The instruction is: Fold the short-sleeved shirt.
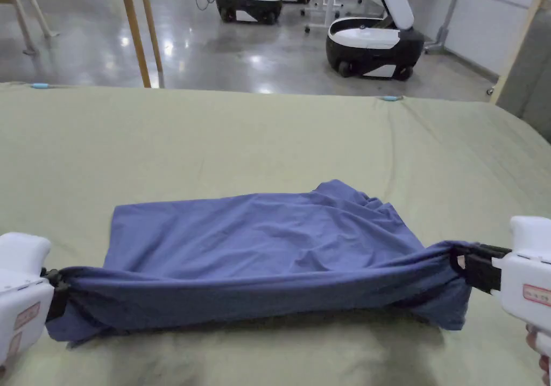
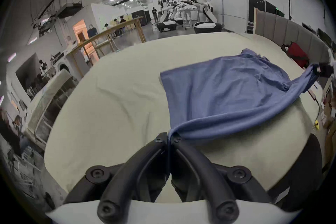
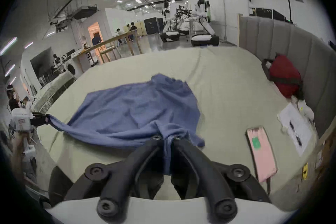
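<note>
Head view | blue shirt (image 1: 258, 241) on the green-covered table (image 1: 215, 139), near edge lifted | left hand-held gripper (image 1: 56, 298) and right hand-held gripper (image 1: 463, 266) both clamp bunched corners | risk: thin left pinch slips, fold skews

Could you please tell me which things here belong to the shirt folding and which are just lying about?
In the job:
- blue short-sleeved cotton shirt
- left gripper, shut on its near edge
- right gripper, shut on it too

Lying about:
- pink flat phone
- red soft bag
- white paper sheet
</note>
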Motion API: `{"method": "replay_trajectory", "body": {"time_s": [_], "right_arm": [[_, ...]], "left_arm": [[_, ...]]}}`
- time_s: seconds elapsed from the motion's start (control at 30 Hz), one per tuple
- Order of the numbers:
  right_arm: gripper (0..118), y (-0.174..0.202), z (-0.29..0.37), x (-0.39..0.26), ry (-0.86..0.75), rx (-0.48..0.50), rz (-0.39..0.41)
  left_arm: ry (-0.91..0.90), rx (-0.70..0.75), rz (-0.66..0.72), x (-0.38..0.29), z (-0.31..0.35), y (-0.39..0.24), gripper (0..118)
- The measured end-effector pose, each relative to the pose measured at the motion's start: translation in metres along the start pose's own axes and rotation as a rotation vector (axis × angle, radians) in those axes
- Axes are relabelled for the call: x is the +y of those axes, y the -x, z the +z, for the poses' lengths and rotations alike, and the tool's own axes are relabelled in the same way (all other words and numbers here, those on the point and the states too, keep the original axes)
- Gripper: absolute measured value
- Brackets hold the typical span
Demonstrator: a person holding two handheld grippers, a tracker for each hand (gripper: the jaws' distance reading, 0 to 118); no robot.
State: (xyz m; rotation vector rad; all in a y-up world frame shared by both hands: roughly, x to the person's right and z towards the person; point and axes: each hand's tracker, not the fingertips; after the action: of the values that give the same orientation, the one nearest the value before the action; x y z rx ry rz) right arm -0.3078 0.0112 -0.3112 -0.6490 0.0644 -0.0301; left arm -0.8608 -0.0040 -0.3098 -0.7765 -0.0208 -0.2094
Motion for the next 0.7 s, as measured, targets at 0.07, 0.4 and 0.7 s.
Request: {"method": "replay_trajectory", "body": {"time_s": [0.07, 0.4, 0.7], "right_arm": [[6, -0.001, -0.034, 0.012, 0.043, -0.018, -0.026], [25, 0.006, -0.092, -0.005, 0.083, -0.039, -0.070], [109, 0.078, 0.039, -0.087, -0.140, 0.050, 0.061]], "left_arm": [[0.046, 0.015, -0.019, 0.018, -0.034, -0.001, 0], [0.053, -0.046, 0.091, 0.018, -0.075, -0.006, 32], [-0.188, -0.004, 0.136, -0.071, 0.037, -0.045, 116]]}}
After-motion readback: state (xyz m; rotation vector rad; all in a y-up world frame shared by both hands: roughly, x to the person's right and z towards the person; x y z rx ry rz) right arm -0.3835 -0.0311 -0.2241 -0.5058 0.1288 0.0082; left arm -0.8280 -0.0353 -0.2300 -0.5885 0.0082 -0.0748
